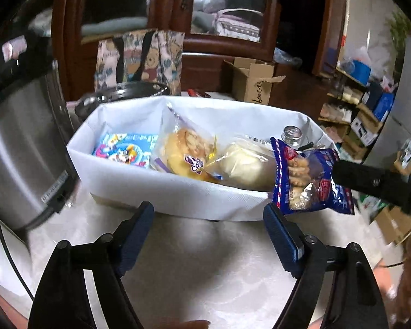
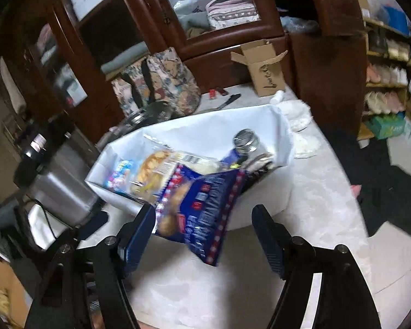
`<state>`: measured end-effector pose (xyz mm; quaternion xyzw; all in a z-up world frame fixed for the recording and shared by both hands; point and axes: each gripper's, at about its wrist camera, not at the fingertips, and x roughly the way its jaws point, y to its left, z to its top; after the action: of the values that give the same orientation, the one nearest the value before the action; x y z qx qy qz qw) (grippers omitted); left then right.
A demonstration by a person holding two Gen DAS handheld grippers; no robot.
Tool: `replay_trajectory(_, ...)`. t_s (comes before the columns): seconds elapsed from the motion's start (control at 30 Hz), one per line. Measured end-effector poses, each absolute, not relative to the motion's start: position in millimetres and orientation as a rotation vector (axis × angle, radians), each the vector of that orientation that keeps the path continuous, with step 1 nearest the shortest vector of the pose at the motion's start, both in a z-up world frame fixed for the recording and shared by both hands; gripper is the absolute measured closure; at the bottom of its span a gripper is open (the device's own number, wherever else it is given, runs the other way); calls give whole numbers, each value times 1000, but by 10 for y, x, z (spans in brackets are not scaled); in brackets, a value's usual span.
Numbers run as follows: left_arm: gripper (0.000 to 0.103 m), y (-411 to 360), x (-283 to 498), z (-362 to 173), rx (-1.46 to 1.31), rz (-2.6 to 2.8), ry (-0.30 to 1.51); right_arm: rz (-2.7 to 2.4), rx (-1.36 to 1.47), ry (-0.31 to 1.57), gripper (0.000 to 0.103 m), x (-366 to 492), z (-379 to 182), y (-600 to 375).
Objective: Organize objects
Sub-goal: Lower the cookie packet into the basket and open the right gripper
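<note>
A white fabric bin (image 1: 161, 192) (image 2: 205, 134) stands on the pale table (image 1: 205, 260). Inside lie a blue cartoon packet (image 1: 123, 152), a wrapped bread (image 1: 186, 148), a pale wrapped bun (image 1: 243, 164) and a metal-lidded glass jar (image 1: 293, 133) (image 2: 246, 139). A blue snack bag (image 1: 309, 181) (image 2: 202, 205) leans over the bin's near right rim. My right gripper (image 2: 204, 211) is open around the bag: its left finger touches the bag and the right finger stands clear. My left gripper (image 1: 208, 211) is open before the bin's front wall with nothing between its fingers.
A silver appliance (image 1: 22, 150) (image 2: 60, 189) with a black cord stands left of the bin. Behind the bin are a dark pot lid (image 1: 123, 96), a bear-print tote (image 1: 139, 60), a cardboard box (image 1: 252, 82) and a wooden cabinet. White cloths (image 2: 298, 115) lie at the bin's far end.
</note>
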<state>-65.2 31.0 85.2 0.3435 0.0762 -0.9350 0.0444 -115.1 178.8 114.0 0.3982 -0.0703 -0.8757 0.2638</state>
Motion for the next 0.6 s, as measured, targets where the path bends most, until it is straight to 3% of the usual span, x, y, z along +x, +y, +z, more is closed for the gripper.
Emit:
replay_trajectory(0.13,22,275,-678,818,1066,-2828,244,-2405,1095,-178,30,-1151,1047,1860)
replay_trajectory(0.23,22,277,-698,785,1097,-2820,256,-2378,1135,-183,38,-1149,947,1885)
replay_trajectory(0.3,22,273,-703,779,1106,-2818,260,-2370,1153,-159,46,-1123,923,1879)
replay_trajectory(0.37,22,265,-698,790,1099,-2815,261,-2344,1182,-97,64,-1101,903,1822)
replay_trajectory(0.4,22,266,-691,799,1092,-2813,260,-2326,1195,-89,68,-1107,890,1791)
replay_trajectory(0.6,22,263,-684,807,1072,-2807,239,-2158,1168,-332,86,-1408,907,1539)
